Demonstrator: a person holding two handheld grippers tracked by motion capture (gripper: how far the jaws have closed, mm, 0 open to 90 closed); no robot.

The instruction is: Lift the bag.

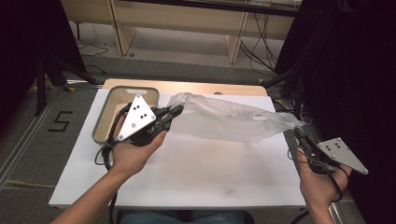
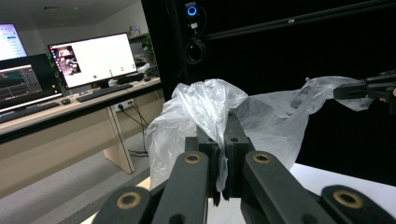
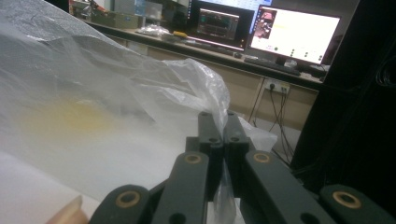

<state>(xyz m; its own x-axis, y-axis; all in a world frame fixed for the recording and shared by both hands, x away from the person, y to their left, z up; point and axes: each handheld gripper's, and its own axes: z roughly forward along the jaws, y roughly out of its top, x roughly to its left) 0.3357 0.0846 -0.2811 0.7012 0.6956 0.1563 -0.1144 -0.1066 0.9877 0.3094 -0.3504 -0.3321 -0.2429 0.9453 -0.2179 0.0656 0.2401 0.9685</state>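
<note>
A clear, crumpled plastic bag [image 1: 224, 119] hangs stretched above the white table [image 1: 210, 172] between my two grippers. My left gripper [image 1: 176, 111] is shut on the bag's left end, beside the grey bin. Its own view shows a fold of the bag [image 2: 205, 107] pinched between the left gripper's [image 2: 223, 140] black jaws, with the right gripper [image 2: 348, 90] far off at the bag's other end. My right gripper [image 1: 297, 131] is shut on the bag's right end at the table's right edge. In the right gripper view, film of the bag [image 3: 93, 107] runs down between the right gripper's [image 3: 223, 128] closed jaws.
A grey bin [image 1: 99, 127] with a beige inside stands at the table's back left, under my left hand. Wooden desk legs [image 1: 122, 32] and cables lie on the floor beyond. Dark curtains flank both sides. Lit monitors [image 2: 93, 58] stand on a desk.
</note>
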